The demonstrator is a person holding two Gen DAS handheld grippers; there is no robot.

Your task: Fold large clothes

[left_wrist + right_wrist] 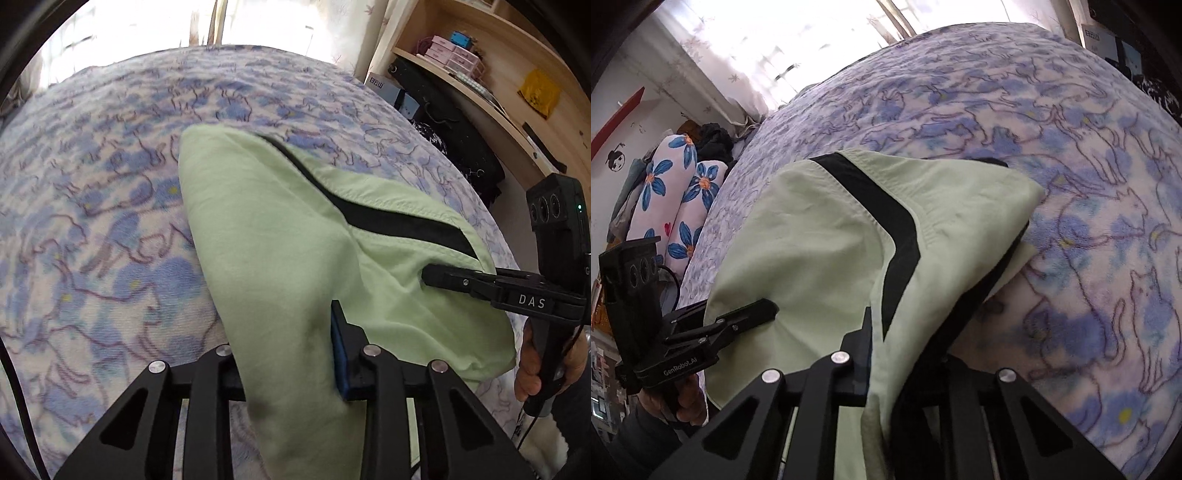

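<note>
green garment [288,236], black stripe: lifted off bed [92,184]; left gripper [291,354] and right gripper [882,354] each clamped on it.

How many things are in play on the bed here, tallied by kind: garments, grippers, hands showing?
Garments: 1, the green garment with a black stripe, lying on the blanket.
Grippers: 2, the left gripper and the right gripper, each clamped on the garment.
Hands showing: 2, the left hand and the right hand.
Total: 5.
</note>
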